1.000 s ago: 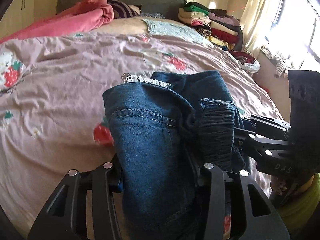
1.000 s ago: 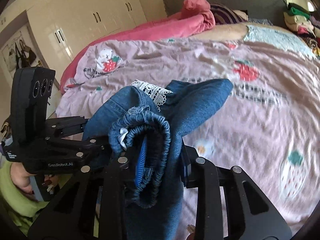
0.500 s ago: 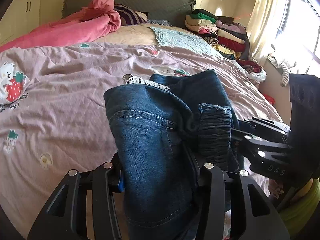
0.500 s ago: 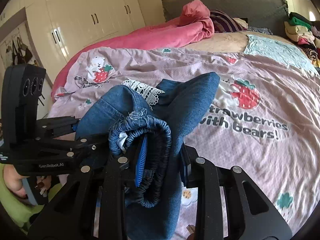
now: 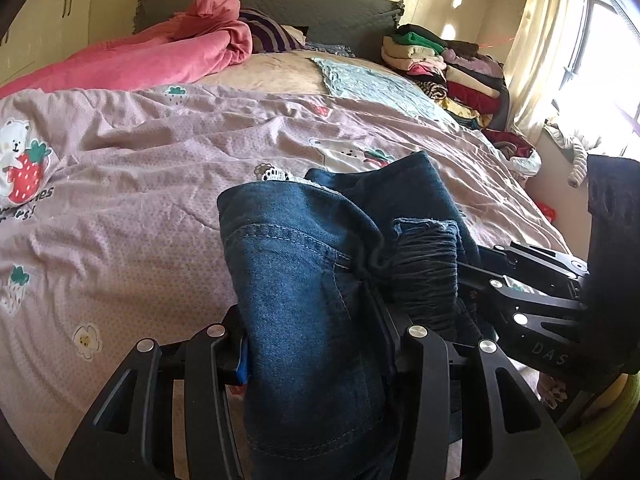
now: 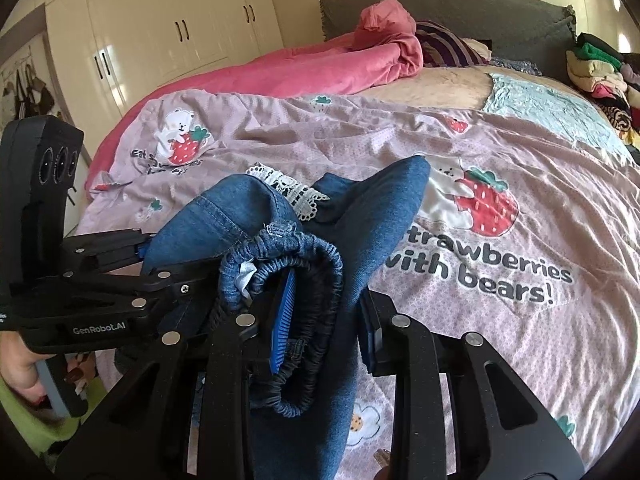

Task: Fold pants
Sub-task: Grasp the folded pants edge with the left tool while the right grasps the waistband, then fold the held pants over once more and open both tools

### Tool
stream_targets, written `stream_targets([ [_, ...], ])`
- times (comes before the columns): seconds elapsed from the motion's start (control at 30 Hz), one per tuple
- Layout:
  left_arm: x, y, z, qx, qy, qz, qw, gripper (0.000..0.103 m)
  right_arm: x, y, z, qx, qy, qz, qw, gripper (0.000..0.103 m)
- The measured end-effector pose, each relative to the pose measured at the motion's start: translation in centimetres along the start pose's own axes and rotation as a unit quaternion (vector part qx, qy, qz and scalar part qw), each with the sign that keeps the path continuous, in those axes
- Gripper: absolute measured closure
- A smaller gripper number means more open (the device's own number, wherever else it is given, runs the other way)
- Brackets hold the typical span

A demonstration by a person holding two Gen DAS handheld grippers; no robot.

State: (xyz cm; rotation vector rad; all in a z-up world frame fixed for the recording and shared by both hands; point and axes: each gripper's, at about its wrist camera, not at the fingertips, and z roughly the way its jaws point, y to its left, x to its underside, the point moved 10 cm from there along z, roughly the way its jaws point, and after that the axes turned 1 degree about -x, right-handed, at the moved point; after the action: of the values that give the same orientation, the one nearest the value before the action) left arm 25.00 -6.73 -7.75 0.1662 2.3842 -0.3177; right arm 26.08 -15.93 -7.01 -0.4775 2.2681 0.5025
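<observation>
A folded bundle of blue denim pants (image 5: 304,280) with a white lace trim (image 6: 288,192) hangs above the bed, held from both sides. My left gripper (image 5: 316,344) is shut on the thick denim fold, its fingers pressed against both faces of the cloth. My right gripper (image 6: 324,320) is shut on the elastic waistband end (image 6: 296,264) of the pants (image 6: 360,224); a blue pad shows against the gathered band. In the left wrist view the right gripper (image 5: 480,280) is at the right of the bundle; in the right wrist view the left gripper (image 6: 144,272) is at its left.
The bed (image 5: 120,200) is covered by a pink-lilac quilt (image 6: 520,320) with strawberry and bear prints. A pink blanket (image 5: 168,56) lies by the headboard. A stack of folded clothes (image 5: 448,68) sits at the far right corner. White wardrobes (image 6: 160,40) stand left; a window (image 5: 608,60) right.
Both grippers have carried the pants bundle back from the bed together; more of the quilt and headboard shows now. The grips on the denim are unchanged.
</observation>
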Motion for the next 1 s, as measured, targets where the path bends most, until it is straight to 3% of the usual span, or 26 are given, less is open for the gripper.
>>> stream_targets([
  [0.37, 1.9, 1.5, 1.9, -0.007, 0.024, -0.01, 0.9996, 0.051, 2.0, -2.6, 1.7, 0.03, 0.027, 0.025, 0.999, 0.08],
  [0.47, 2.4, 2.1, 2.3, -0.012, 0.032, -0.013, 0.9993, 0.045, 2.8, -3.6, 2.0, 0.042, 0.041, 0.036, 0.998, 0.066],
  [0.6, 3.1, 2.7, 2.8, -0.009, 0.039, -0.025, 0.9989, 0.037, 4.0, -4.7, 2.9, 0.064, 0.067, 0.037, 0.995, 0.056],
  [1.0, 4.3, 3.2, 3.3, -0.007, 0.048, -0.038, 0.9981, 0.029, 4.8, -5.6, 2.7, 0.081, 0.071, 0.056, 0.993, 0.04],
])
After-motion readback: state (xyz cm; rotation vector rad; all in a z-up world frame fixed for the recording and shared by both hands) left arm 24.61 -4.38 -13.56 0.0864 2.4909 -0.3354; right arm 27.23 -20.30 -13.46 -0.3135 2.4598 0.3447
